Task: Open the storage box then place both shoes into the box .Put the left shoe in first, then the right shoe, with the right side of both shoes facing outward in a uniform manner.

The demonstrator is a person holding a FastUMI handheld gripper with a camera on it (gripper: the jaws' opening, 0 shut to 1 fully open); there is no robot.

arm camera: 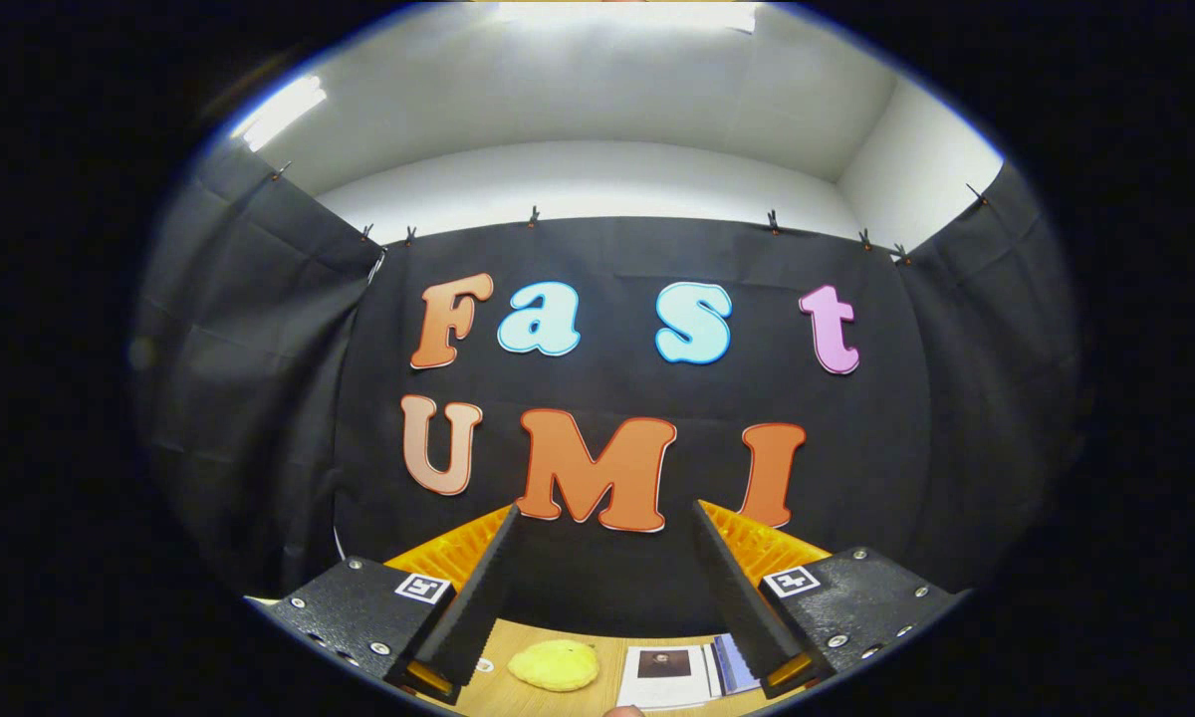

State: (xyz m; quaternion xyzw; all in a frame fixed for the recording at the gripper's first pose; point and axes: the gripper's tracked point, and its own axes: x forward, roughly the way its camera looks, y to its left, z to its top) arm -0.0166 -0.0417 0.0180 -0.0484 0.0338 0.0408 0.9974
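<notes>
My gripper [605, 518] is held up and level, pointing at the booth's back wall, with its two black ribbed fingers [478, 588] spread wide and nothing between them. Orange ribbed plastic [463, 546] shows just behind the left finger and again behind the right finger [762, 546]; it may be the storage box, but I cannot tell. Below the fingers lies the wooden table [612, 647].
On the table under the gripper lie a small yellow soft object [555, 665] and a white printed sheet [669, 675] to its right. A fingertip [622, 711] pokes in at the table's near edge. Black cloth walls close the booth behind and at both sides.
</notes>
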